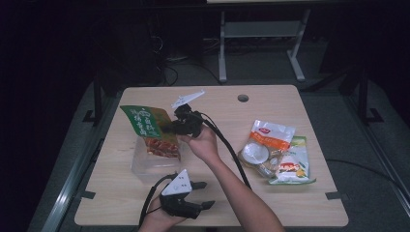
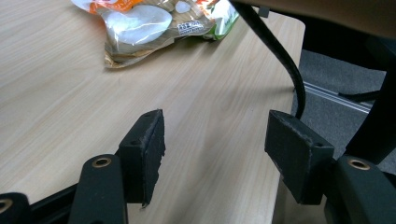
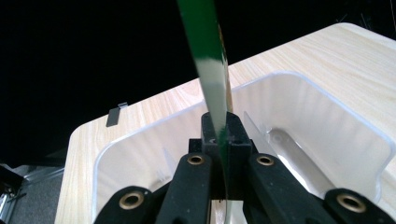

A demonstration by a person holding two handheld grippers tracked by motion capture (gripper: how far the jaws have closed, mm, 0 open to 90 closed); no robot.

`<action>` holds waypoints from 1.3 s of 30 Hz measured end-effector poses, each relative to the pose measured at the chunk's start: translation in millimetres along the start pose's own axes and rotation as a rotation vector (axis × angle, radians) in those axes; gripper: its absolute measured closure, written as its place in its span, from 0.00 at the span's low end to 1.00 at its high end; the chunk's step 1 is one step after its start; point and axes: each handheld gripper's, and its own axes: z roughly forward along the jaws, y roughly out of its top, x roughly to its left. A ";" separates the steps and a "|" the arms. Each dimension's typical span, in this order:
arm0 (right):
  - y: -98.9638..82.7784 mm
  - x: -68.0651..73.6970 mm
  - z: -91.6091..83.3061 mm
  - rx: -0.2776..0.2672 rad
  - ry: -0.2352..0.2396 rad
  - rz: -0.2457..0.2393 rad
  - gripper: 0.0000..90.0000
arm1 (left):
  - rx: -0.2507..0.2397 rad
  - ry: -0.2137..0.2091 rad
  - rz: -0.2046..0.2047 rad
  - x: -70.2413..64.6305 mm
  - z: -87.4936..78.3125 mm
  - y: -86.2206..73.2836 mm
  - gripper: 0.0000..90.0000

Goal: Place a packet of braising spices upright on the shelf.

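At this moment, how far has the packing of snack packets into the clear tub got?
Done: nothing lies in the clear tub yet. In hand: the right tool is shut on the green packet, holding it over the tub. Left: two packets, the orange packet and the one under it, lie at the table's right. The left tool is open and idle.

Two snack packets (image 1: 276,153) (overlapping) lie on the wooden table's (image 1: 145,203) right side.
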 end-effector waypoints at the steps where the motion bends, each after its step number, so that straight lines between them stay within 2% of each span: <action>1: -1.2 -1.7 -0.5 -0.007 0.006 0.004 1.00 | -0.002 0.001 -0.001 0.3 -0.1 -0.2 0.41; 10: -11.9 -11.5 -6.0 -0.029 0.021 -0.003 0.99 | 0.006 0.003 0.000 1.4 1.6 0.0 0.41; 12: -10.9 -10.6 -5.7 -0.018 0.020 -0.009 0.92 | 0.007 0.003 0.002 1.5 2.3 0.0 0.40; 13: -10.2 -9.3 -5.7 0.007 -0.009 -0.017 0.83 | 0.003 0.004 -0.002 1.4 3.1 -0.2 0.40; 18: -11.3 -12.8 -9.3 0.023 -0.021 -0.006 0.73 | 0.009 0.003 -0.003 0.5 4.6 -0.3 0.39; 19: -11.7 -13.2 -10.9 0.027 -0.028 0.002 0.68 | 0.014 0.003 0.001 0.6 5.1 -0.3 0.39; 27: -14.8 -17.3 -17.7 0.056 -0.057 0.016 0.61 | 0.022 0.006 -0.006 1.6 7.1 -0.3 0.38; 36: -18.5 -23.1 -20.9 0.066 -0.074 0.041 0.57 | 0.023 0.000 -0.014 1.6 8.5 -0.3 0.38; 39: -18.0 -22.6 -21.0 0.058 -0.081 0.029 0.65 | 0.021 -0.001 -0.019 1.7 8.4 -0.2 0.38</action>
